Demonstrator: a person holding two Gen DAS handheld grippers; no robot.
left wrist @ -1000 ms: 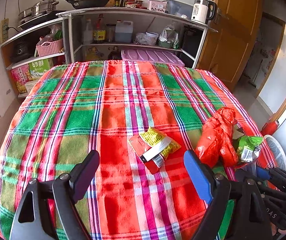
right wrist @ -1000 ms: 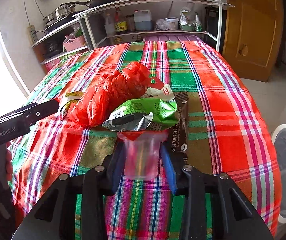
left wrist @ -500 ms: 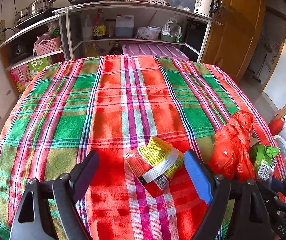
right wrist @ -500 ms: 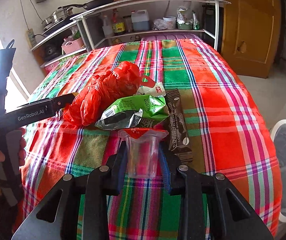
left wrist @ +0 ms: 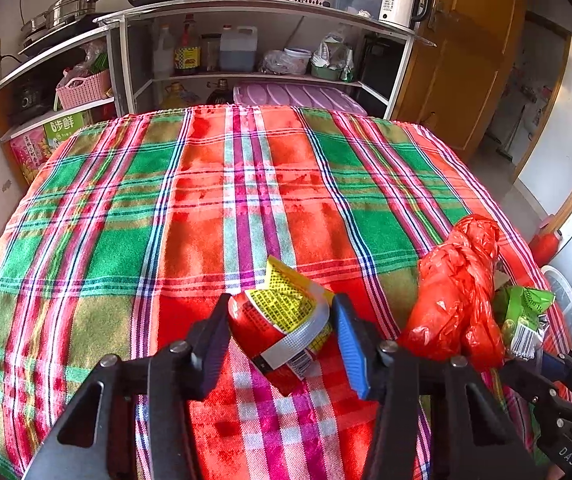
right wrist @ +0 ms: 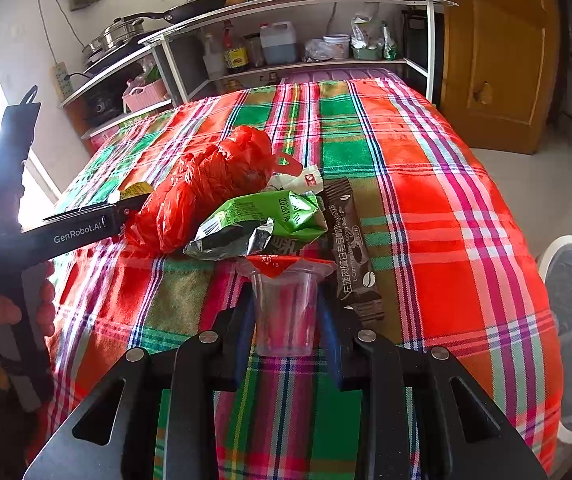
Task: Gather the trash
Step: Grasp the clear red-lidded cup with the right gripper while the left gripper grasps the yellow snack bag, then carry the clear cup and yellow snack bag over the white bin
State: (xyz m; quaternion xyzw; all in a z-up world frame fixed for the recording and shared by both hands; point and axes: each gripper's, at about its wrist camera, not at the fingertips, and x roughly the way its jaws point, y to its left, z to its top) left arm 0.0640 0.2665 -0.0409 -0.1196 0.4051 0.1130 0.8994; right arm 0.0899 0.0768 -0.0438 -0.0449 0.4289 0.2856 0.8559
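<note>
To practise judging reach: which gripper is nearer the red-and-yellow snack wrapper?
Left. The left gripper has its fingers on either side of the red-and-yellow snack wrapper; the right gripper, shut on the clear plastic cup, sits beyond the red plastic bag.

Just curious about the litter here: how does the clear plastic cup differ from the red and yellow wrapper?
The clear plastic cup is see-through and rigid, standing upright; the red and yellow wrapper is opaque, printed and crumpled, bulging between the fingers. The cup sits in the right gripper, the wrapper in the left gripper. Both are pinched between fingers over the plaid tablecloth.
</note>
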